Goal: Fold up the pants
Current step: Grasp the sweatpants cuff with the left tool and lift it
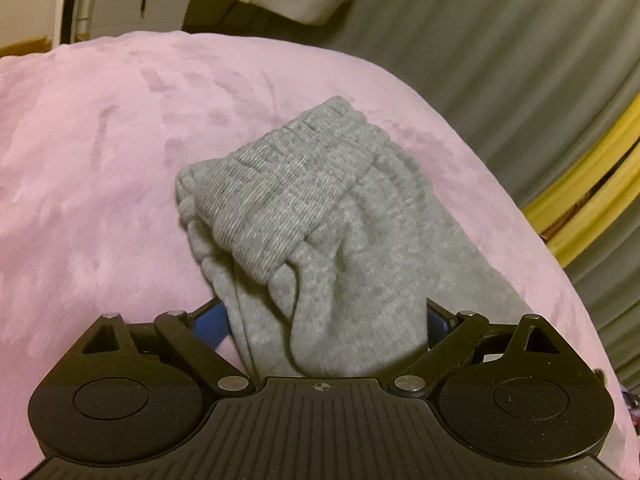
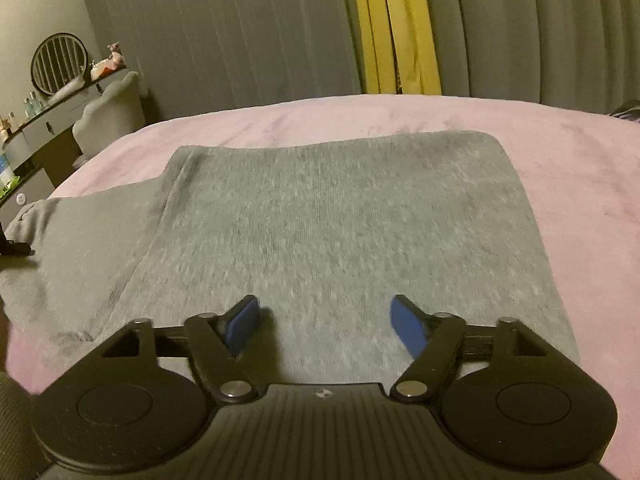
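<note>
Dim warm indoor light, soft grainy focus, strong fisheye bending at edges

- left gripper: black ribbed body, round side discs, silver pivot screws, blue finger pads.
- right gripper: same black housing, blue pads, small crosshair marking.

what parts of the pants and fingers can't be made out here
- Left wrist view: the left gripper fingers' blue pads are mostly covered by the gray pants bunched between them.
- Left wrist view: the pants' lower part is cut off by the gripper body.
- Right wrist view: the pants' left end runs off the edge, beside the pink blanket.
</note>
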{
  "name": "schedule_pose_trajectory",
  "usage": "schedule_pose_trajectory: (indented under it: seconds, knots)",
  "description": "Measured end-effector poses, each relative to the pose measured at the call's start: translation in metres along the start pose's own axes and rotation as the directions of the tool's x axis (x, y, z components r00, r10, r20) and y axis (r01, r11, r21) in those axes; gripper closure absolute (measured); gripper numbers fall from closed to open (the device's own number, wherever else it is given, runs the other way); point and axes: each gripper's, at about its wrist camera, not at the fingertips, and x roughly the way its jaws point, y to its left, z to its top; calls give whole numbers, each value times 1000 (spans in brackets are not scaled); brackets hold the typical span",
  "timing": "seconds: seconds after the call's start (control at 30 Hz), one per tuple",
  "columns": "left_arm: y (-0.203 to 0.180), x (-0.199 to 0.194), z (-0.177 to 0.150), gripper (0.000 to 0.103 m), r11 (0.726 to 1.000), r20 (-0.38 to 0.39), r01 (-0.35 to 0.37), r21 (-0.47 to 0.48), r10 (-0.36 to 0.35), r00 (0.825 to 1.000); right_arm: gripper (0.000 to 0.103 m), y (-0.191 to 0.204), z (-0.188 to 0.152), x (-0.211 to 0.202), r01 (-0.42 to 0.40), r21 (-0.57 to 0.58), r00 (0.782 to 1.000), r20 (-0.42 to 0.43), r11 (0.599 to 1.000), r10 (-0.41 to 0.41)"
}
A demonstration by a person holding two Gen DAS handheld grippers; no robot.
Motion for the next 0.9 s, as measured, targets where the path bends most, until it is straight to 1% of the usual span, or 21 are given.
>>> schedule_pose_trajectory:
  seconds: [0.1,0.2,0.3,0.33,0.37,0.47,0.5,0.53,0.6,0.67,0.77,0.83,0.87,0.9]
  knots:
    - [-1,2,3,7,1000,-8,1,20,0,1000,13,12,-4,7,15,-33,1000,13,999,-15]
    - [3,3,3,8,1000,3,12,17,-12,1000,11,20,-9,7,22,-73,999,25,997,-20]
    - [3,1,1,13,1000,21,2,11,-2,1000,10,12,-8,3,9,-53,1000,23,999,-8]
    - [2,0,1,17,1000,24,-6,13,5,1000,10,12,-8,3,10,-57,1000,25,998,-8]
    - [2,-1,1,18,1000,28,-11,14,11,1000,10,13,-9,4,12,-63,1000,26,998,-10]
    - [6,-4,2,28,1000,33,6,-9,-6,999,9,14,-9,4,12,-66,1000,28,998,-10]
    - [10,-5,3,35,999,34,20,-28,-19,999,8,14,-9,4,11,-67,1000,27,998,-9]
    - [15,-6,4,44,998,38,43,-51,-41,998,8,14,-9,4,11,-66,1000,28,998,-9]
    - [28,-10,5,55,987,53,120,-106,-115,992,8,13,-9,5,11,-66,1000,28,998,-9]
    - [39,-11,5,56,972,62,179,-155,-171,983,8,13,-9,5,11,-64,1000,28,998,-9]
    - [48,-10,4,55,956,72,219,-193,-209,975,7,13,-9,5,9,-65,1000,29,998,-7]
    - [49,-7,4,45,956,63,213,-203,-205,977,6,13,-9,5,6,-66,1000,27,998,-4]
    - [49,-6,5,43,952,68,214,-217,-204,977,6,13,-9,6,5,-66,1000,27,998,-4]
    - [50,-4,6,35,948,71,215,-235,-203,977,6,13,-8,6,4,-66,1000,27,998,-3]
